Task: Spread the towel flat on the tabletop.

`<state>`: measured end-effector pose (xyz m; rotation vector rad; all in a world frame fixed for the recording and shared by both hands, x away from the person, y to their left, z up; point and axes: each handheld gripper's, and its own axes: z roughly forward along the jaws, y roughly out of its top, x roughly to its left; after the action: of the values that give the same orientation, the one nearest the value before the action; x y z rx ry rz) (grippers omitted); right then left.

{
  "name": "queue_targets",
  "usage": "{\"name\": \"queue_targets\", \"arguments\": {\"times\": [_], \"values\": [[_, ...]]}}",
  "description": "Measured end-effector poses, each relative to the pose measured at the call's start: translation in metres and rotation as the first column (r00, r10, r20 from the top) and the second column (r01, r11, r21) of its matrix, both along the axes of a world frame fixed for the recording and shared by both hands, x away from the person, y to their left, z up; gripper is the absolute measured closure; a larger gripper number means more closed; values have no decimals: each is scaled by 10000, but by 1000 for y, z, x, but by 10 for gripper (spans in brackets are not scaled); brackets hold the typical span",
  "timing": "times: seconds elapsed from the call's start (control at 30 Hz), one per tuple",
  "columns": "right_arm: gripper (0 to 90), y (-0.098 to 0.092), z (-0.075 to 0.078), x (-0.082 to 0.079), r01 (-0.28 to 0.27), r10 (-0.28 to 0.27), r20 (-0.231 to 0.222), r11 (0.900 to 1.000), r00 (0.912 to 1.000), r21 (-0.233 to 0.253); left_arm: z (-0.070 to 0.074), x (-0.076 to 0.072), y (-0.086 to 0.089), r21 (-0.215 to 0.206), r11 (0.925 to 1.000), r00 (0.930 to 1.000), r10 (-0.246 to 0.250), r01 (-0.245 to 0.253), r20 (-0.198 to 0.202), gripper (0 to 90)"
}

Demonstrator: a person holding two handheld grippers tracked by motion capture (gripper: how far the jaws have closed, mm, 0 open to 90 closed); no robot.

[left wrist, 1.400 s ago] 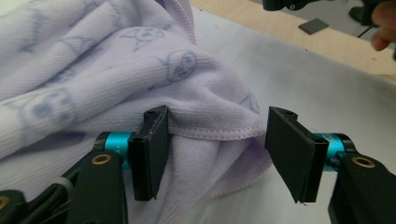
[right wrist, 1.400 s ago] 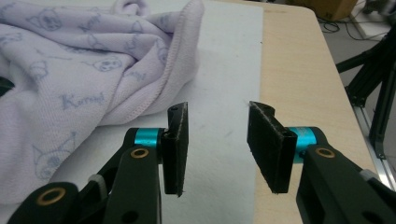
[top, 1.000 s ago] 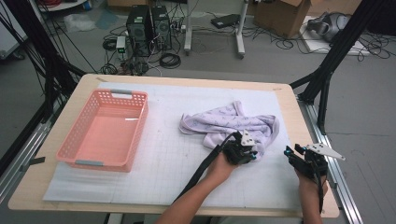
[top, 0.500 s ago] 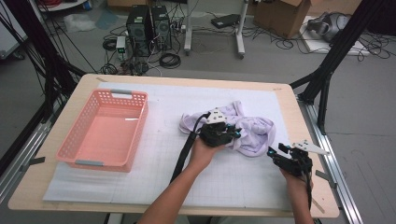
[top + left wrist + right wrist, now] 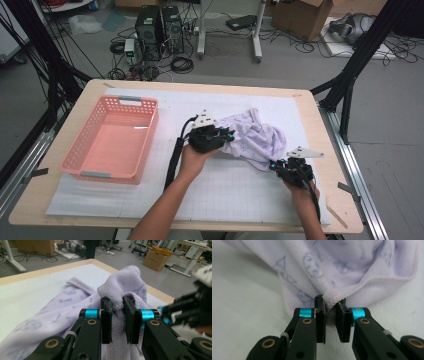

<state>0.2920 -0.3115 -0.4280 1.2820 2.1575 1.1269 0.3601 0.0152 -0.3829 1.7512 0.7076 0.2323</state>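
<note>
Lilac towel [image 5: 252,140] bunched, pinched by left gripper [image 5: 226,135] and right gripper [image 5: 276,165]

Pink basket [image 5: 114,141] on left of white mat [image 5: 220,195], empty, long side running away from viewer. Mat covers most of wooden table [image 5: 345,220]. Beyond table, on grey floor: two black computer towers [image 5: 159,26] amid tangled cables [image 5: 182,64], white stand legs [image 5: 257,30], cardboard box [image 5: 300,11] (top flaps open). Black frame struts [image 5: 355,65] rise at right.
</note>
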Motion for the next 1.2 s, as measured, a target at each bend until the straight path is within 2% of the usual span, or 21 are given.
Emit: {"name": "queue_targets", "arguments": {"times": [0.03,0.07,0.2,0.23,0.3,0.33,0.37,0.5,0.53,0.57,0.63,0.7,0.77,0.83,0.93,0.97,1.03,1.07,1.1,1.13,1.2], "values": [[805,0,0,0,0,0,0,10000,10000,0,0,0,0,0,10000,10000,0,0,0,782],[804,-6,15,-4,-132,119,394,9994,9992,328,-1,-1,6,-22,10000,10000,68,-68,-27,786],[803,-8,36,-1,-48,32,795,9998,9968,202,-4,0,21,-113,9996,9996,264,-265,-141,795],[804,-7,48,8,49,-52,965,10000,9953,34,-4,1,22,-144,9992,9993,366,-368,-79,799],[803,-6,53,14,125,-118,1021,9999,9947,-67,-4,3,22,13,9980,9979,637,-637,113,803],[801,-3,61,28,225,-183,1210,9992,9925,-334,-6,5,22,173,9963,9964,836,-839,169,809],[801,-3,61,28,225,-183,1210,9992,9925,-334,-8,8,23,378,9934,9939,1077,-1085,247,809],[796,7,66,61,511,-432,1256,9969,9911,-601,-18,20,28,1068,9744,9802,1955,-1978,317,837],[796,7,66,61,511,-432,1256,9969,9911,-601,-19,22,29,1248,9662,9742,2224,-2256,394,837],[800,11,63,72,1005,-856,1446,9900,9858,-993,-21,24,31,1619,9492,9628,2638,-2699,582,855],[799,6,58,84,1549,-1454,1450,9863,9787,-565,-27,32,39,1610,9374,9507,3094,-3089,221,854],[798,2,55,89,1775,-1722,1322,9837,9761,-295,-32,35,43,1688,9334,9465,3225,-3166,-80,850],[793,-3,48,97,1912,-1898,962,9815,9771,-50,-31,32,44,1721,9390,9536,3009,-2976,74,832],[775,-3,44,100,1974,-1953,805,9802,9774,-180,-29,30,43,1833,9381,9557,2925,-2937,345,798],[710,-6,42,100,2353,-2320,737,9711,9699,-396,-28,32,52,1813,9200,9368,3489,-3475,251,794],[646,-10,43,98,2492,-2472,613,9681,9670,-272,-28,32,57,1741,9196,9344,3562,-3520,78,782],[619,-11,43,95,2464,-2445,625,9689,9676,-236,-27,30,64,1654,9222,9349,3549,-3495,-33,763],[606,-12,44,92,2343,-2328,644,9720,9704,-178,-27,27,66,1535,9297,9406,3394,-3347,-46,741],[550,-14,46,85,2233,-2210,722,9744,9726,-252,-26,20,66,1303,9499,9574,2885,-2841,-154,679],[550,-14,46,85,2233,-2210,722,9744,9726,-252,-26,20,66,1303,9499,9574,2885,-2841,-154,643],[547,-16,49,78,2219,-2199,918,9750,9712,-121,-25,14,61,1348,9658,9737,2268,-2217,-233,620]]}}
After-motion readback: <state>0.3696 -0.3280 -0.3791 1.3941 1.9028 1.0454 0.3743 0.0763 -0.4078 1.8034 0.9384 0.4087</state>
